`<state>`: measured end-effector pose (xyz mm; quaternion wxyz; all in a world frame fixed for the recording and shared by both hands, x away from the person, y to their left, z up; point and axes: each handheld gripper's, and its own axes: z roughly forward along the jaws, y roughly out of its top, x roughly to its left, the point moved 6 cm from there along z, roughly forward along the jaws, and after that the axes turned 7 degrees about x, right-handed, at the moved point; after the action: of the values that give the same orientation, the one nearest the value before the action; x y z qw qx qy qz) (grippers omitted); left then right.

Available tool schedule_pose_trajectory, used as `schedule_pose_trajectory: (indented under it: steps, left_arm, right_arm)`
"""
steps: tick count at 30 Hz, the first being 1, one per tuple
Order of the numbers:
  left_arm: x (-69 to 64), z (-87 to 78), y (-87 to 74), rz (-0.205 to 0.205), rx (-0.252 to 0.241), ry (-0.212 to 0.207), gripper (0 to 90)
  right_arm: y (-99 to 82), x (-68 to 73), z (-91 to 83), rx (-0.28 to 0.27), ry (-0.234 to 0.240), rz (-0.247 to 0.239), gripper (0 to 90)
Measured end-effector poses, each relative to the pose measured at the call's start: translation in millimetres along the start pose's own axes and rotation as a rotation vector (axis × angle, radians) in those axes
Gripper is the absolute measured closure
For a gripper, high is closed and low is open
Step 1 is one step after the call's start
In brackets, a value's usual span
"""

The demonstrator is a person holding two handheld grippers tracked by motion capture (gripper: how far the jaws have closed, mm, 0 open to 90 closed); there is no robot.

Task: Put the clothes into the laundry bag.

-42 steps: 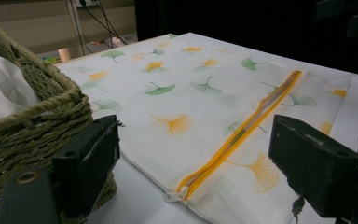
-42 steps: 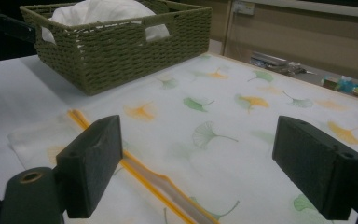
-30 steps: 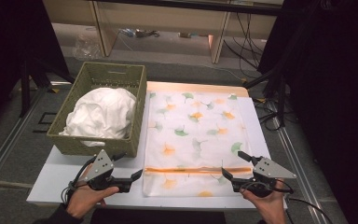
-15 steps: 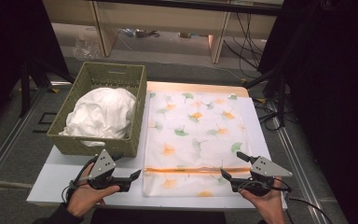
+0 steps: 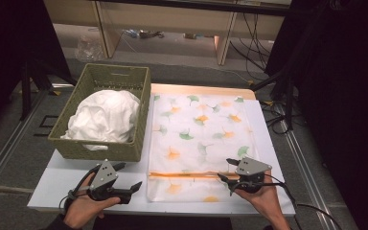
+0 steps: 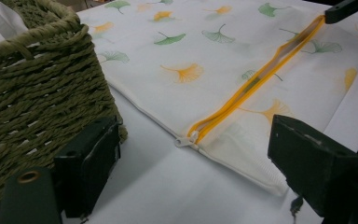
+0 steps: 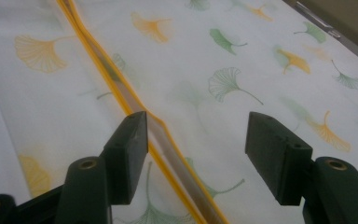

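A white mesh bag printed with green and orange ginkgo leaves lies flat on the white table. Its orange zipper runs across the near end and gapes open. The pull sits at the bag's left edge. My left gripper rests open on the table beside that edge, and the pull lies just ahead between its jaws. My right gripper hovers over the zipper's right part. Its jaws have just been closing. The zipper passes between them, close to one pad, and is not pinched.
A green woven basket holding a heap of white cloth stands left of the bag, close behind my left gripper. The table's near edge runs just under both hands. Cables and shelving lie on the floor beyond.
My right gripper has slid a little leftward and down onto the zipper, and its jaws have narrowed. The left gripper has stayed where it was.
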<state>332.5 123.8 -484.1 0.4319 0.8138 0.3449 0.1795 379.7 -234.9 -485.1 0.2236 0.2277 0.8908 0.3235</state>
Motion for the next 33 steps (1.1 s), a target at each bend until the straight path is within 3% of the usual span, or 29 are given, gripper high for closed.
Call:
schedule_pose_trajectory:
  steps: [6,8,13,17,18,21,22,24,28,29,32,33]
  left_arm:
    - [-0.7,-3.4,-2.2,-0.002,0.005,0.003,16.8]
    - [0.6,-3.4,-0.7,0.004,0.0,0.002,16.9]
    - [1.3,-1.2,-2.3,0.008,0.013,0.004,17.1]
    - [-0.3,2.1,-1.6,0.021,0.016,-0.001,17.2]
    - [-0.3,2.5,-1.9,0.029,0.023,0.004,17.2]
    - [0.4,4.5,-0.9,0.027,0.016,0.011,18.2]
    - [0.6,4.6,-1.1,0.026,0.016,0.012,18.3]
    - [1.0,4.3,-1.3,0.023,0.017,0.012,18.3]
    - [1.2,4.2,-1.2,0.018,0.016,0.015,18.4]
    - [1.2,4.1,-1.4,0.02,0.017,0.016,18.3]
    - [1.7,4.5,-0.6,0.031,0.016,0.017,18.6]
    - [0.9,4.5,-1.1,0.029,0.018,0.019,18.6]
  right_arm:
    - [8.1,-1.8,25.0,0.05,0.05,-0.054,42.9]
    - [4.2,-1.1,36.4,0.113,0.074,-0.059,43.1]
    - [4.4,0.2,46.9,0.133,0.097,-0.068,46.4]
    - [1.9,-3.5,52.9,0.17,0.083,-0.118,47.0]
    - [0.6,-4.1,53.1,0.189,0.07,-0.102,47.2]
    - [0.6,-10.3,56.5,0.213,0.056,-0.129,48.5]
    - [0.8,-10.5,57.4,0.217,0.045,-0.109,49.9]
    - [5.2,-13.0,60.9,0.227,0.041,-0.169,53.8]
    - [10.4,-6.9,65.9,0.233,0.067,-0.22,58.6]
    - [11.8,-4.8,66.9,0.233,0.08,-0.216,58.6]
    - [13.6,-7.5,69.1,0.255,0.051,-0.205,58.4]
    - [13.9,-7.9,69.7,0.258,0.037,-0.178,58.4]
